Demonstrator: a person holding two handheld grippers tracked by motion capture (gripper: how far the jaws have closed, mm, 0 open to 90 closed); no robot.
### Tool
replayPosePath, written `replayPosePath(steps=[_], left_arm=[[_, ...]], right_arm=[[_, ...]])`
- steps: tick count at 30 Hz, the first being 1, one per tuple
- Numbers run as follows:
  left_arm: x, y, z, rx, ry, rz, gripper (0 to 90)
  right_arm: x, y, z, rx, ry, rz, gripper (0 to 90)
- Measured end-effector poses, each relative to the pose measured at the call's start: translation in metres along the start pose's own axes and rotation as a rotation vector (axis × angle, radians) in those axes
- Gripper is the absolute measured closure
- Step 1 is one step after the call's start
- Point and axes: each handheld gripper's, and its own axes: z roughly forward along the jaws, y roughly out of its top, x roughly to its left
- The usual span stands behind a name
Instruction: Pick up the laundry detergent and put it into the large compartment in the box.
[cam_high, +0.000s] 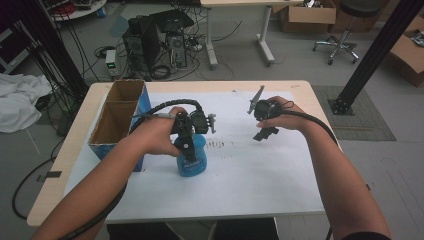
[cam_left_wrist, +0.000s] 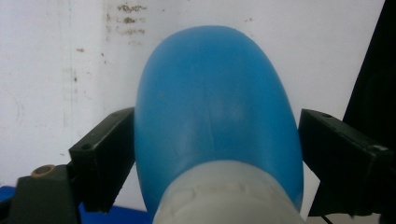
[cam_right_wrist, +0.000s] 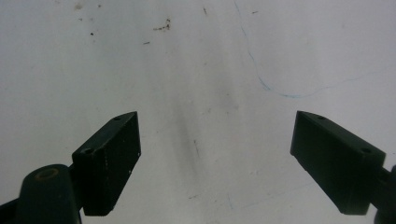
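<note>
A wooden table (cam_high: 60, 165) under a white sheet (cam_high: 260, 185) stands on a grey floor (cam_high: 300, 70), with computer towers (cam_high: 150, 45) and tangled cables behind, a desk (cam_high: 235, 30), an office stool (cam_high: 345, 30) and cardboard boxes (cam_high: 305, 15).

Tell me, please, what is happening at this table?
A person works with a tool in each hand. The left tool is lowered over a blue plastic bottle that stands on the white sheet; its jaws lie against the bottle's two sides. The right tool is open above a bare part of the sheet, holding nothing. An open cardboard box stands at the table's left.
</note>
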Motion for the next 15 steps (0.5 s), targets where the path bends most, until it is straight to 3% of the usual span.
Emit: replayPosePath(steps=[15], left_arm=[[0.0008, -0.0008, 0.0016, 0.009, 0.017, 0.002, 25.4]], right_arm=[[-0.0012, 0.0004, 0.0023, 0.007, 0.003, 0.0, 16.1]])
